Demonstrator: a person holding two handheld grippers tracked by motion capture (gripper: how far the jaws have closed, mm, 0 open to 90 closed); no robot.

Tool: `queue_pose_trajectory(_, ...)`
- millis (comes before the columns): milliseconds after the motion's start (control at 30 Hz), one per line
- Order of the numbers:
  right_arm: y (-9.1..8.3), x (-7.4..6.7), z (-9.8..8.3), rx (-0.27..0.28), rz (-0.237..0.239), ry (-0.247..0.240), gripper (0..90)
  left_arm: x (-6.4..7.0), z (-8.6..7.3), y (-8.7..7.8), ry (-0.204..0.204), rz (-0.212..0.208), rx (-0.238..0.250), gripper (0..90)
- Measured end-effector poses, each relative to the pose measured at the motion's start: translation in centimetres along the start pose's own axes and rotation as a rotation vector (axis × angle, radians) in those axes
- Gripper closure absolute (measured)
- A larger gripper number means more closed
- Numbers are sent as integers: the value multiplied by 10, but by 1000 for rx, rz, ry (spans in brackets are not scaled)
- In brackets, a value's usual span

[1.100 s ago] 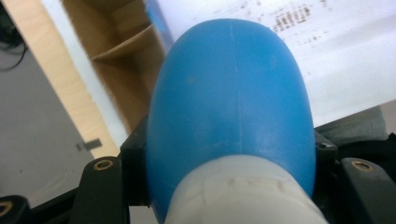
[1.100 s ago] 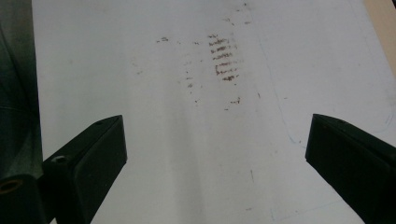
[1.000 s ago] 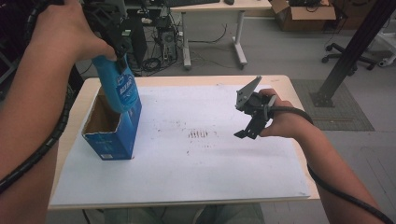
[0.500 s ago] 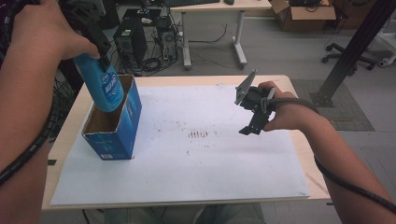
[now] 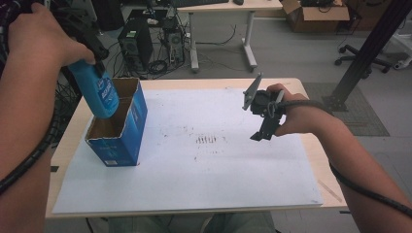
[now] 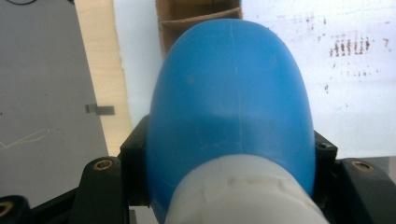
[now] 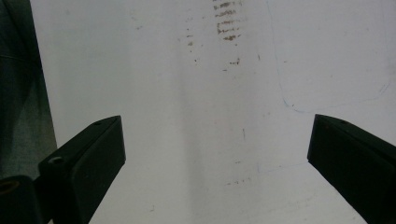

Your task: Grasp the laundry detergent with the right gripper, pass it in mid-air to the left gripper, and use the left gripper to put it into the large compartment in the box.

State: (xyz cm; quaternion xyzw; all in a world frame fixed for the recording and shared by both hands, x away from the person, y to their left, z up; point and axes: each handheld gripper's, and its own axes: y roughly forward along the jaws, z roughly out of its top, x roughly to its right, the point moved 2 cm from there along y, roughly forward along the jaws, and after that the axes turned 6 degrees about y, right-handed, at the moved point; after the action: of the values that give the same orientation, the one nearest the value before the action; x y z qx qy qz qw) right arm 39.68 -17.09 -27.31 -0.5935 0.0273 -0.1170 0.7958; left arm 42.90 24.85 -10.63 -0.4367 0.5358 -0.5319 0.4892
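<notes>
Blue bottle (image 5: 97,90) has risen from box (image 5: 121,141), clamped in left hand-held gripper (image 5: 92,48)

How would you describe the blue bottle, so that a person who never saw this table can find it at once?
Start at the white sheet covering the wooden table, then go to the open blue cardboard box near its left edge. The blue bottle hangs over the box's open top, held at its white neck by the left tongs. It is smooth, rounded plastic, unlike the square box.

A blue bottle (image 5: 97,92) hangs tilted, bottom end down, above the open blue carton (image 5: 118,130)
</notes>
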Motion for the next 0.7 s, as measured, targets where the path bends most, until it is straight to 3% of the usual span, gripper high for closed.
queue_pose_trajectory(367, 6, 1, 0, -2, 14, 0, 41, -10, 2, 17, -32, -6, 0, 383)
queue_pose_trajectory(700, 12, -1, 0, -6, 23, 2, 42, -8, 4, 36, -34, -8, -1, 382)
